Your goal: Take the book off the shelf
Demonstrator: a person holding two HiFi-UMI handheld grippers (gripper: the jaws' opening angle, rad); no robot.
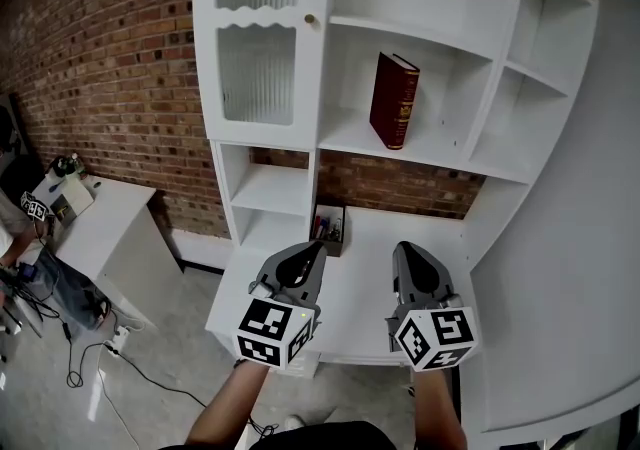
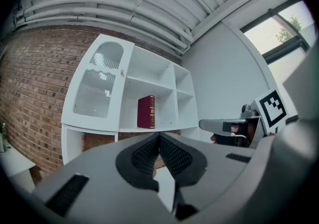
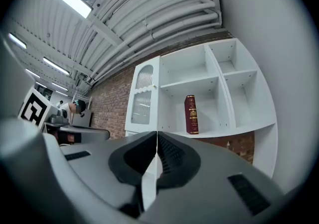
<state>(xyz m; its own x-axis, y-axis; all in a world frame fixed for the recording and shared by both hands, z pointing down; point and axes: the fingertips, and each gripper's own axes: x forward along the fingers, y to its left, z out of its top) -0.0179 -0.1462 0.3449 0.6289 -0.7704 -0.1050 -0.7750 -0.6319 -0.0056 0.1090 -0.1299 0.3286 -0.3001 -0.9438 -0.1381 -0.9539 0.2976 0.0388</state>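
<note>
A dark red book point(image 1: 394, 100) with gilt spine lettering stands upright, leaning slightly, in the middle compartment of the white shelf unit point(image 1: 330, 68). It also shows as the red book point(image 2: 146, 112) in the left gripper view and the red book point(image 3: 191, 114) in the right gripper view. My left gripper point(image 1: 300, 260) and right gripper point(image 1: 408, 260) hover side by side over the white desk surface point(image 1: 365, 268), well below and short of the book. Both have their jaws closed together with nothing between them: left gripper point(image 2: 158, 137), right gripper point(image 3: 157, 134).
A glass-front cabinet door point(image 1: 258, 33) closes the shelf unit's upper left. A small pen holder point(image 1: 328, 228) sits at the desk's back. A brick wall point(image 1: 110, 68) lies behind. A white side table point(image 1: 95, 213) with clutter stands at left; cables point(image 1: 110, 358) lie on the floor.
</note>
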